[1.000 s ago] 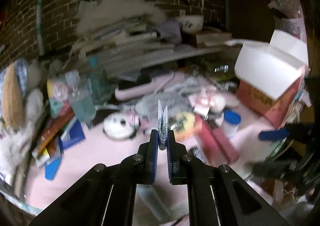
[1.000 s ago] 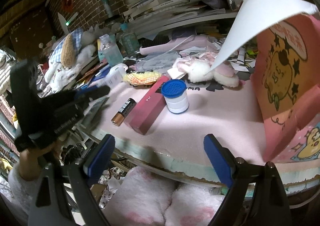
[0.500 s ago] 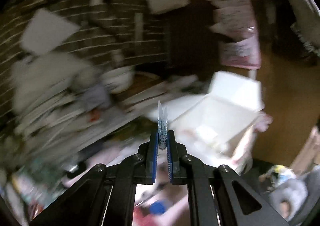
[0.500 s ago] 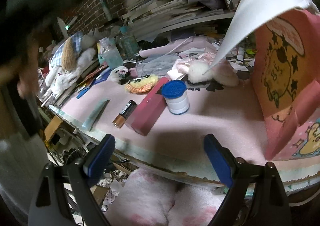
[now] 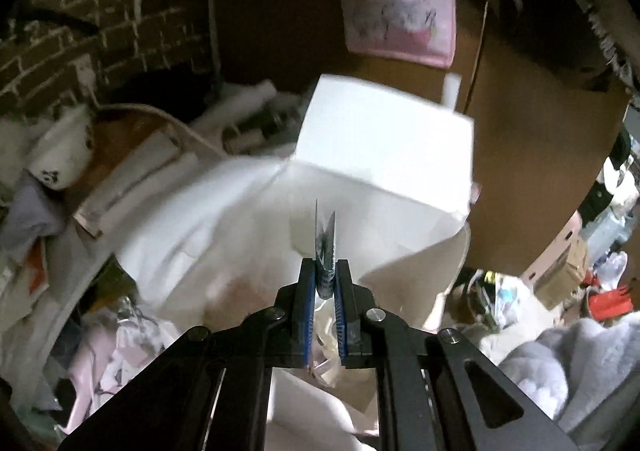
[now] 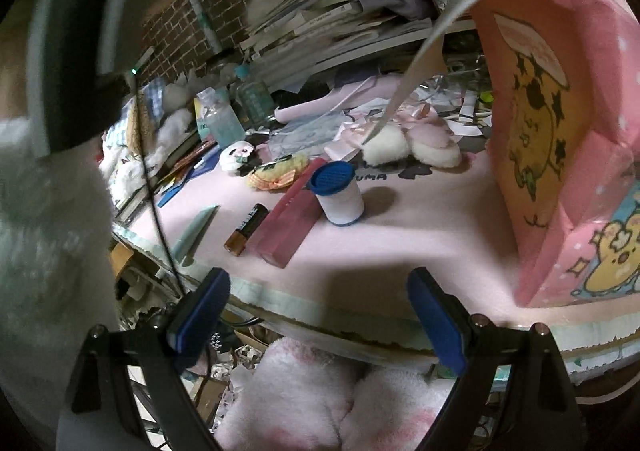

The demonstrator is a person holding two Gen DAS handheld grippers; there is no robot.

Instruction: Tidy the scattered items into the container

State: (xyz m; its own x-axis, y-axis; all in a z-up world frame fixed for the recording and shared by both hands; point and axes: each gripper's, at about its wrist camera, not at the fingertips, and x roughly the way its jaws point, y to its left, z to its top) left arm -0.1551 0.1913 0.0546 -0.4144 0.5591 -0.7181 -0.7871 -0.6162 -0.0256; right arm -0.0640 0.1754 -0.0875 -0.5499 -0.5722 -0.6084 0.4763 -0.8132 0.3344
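Left gripper (image 5: 325,279) clamps thin flat sachet (image 5: 325,251), long axis pointing ahead, hanging above open white mouth of box (image 5: 384,155), box just beyond tip. Right gripper (image 6: 320,315) spread wide, empty, near table (image 6: 420,235) edge, left of box.

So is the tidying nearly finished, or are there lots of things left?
Not nearly. The left hand-held gripper is shut on a thin packet over the open pink box, not dropped yet. Inside the box is too blurred to judge. The battery, pink case and blue-lidded jar wait on the table. The right hand-held gripper is open, empty.
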